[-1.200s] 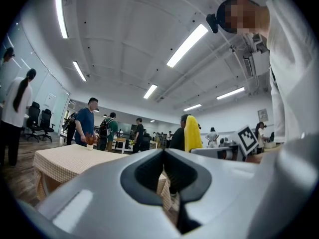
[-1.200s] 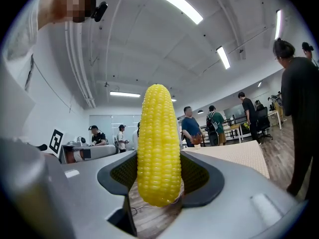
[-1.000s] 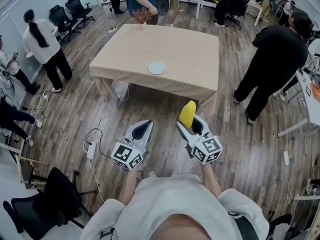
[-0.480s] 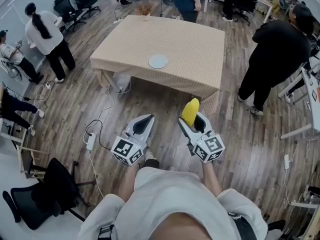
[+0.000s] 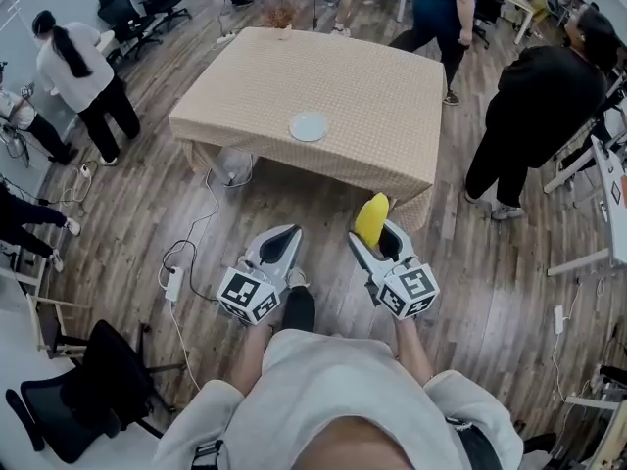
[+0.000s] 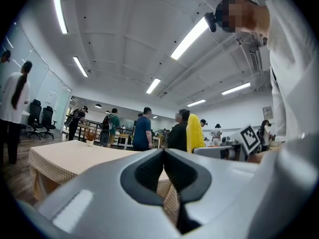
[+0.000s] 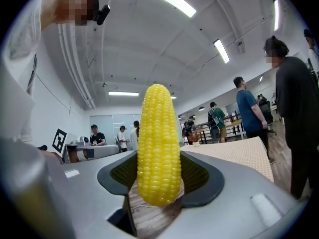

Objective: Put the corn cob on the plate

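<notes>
Yellow corn cob (image 7: pixel 158 133), clamped upright, right hand-held gripper (image 5: pixel 378 241)

Yellow corn cob (image 7: pixel 158 144) upright, clamped between right gripper (image 7: pixel 159 176) jaws, checked table (image 7: pixel 234 153) beyond

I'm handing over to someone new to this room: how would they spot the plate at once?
Look for the big table with the beige checked cloth in the middle of the room. The plate lies flat on its near half, about midway along. It is small, round and pale, unlike the brownish bunch at the far edge.
</notes>
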